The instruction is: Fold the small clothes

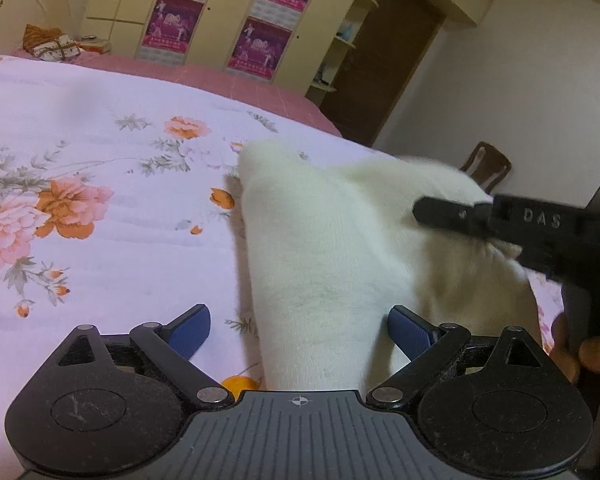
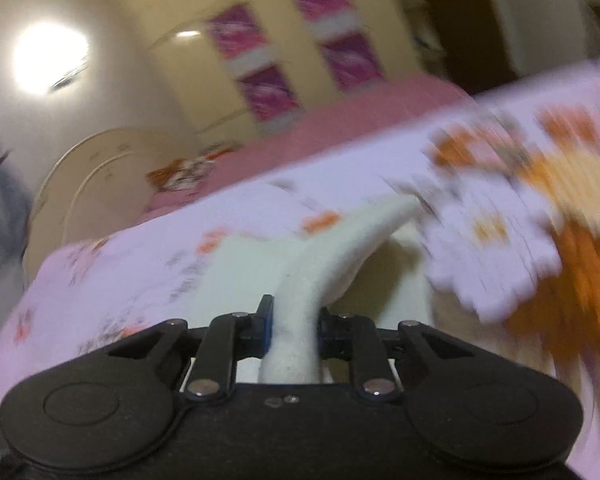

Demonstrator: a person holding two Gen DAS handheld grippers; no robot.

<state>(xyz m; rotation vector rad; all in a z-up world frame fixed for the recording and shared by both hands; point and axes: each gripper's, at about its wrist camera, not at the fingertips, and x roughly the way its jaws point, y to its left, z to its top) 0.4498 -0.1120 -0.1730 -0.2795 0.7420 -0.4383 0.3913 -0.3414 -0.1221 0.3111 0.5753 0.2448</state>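
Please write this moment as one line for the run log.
stage: fold starting | right gripper: shut on white garment, edge lifted | left gripper: open, garment between fingers | surface: floral bedsheet

The raised letters "DAS" are showing on the black body of the right tongs (image 1: 452,212), over at the right. The purple posters (image 1: 260,46) on the far wardrobe are carrying print too small to read.

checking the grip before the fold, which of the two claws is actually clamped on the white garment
The right claw: its pads pinch a ridge of the fuzzy white knit garment. The left claw stands wide open, the cloth lying loose between its blue pads.
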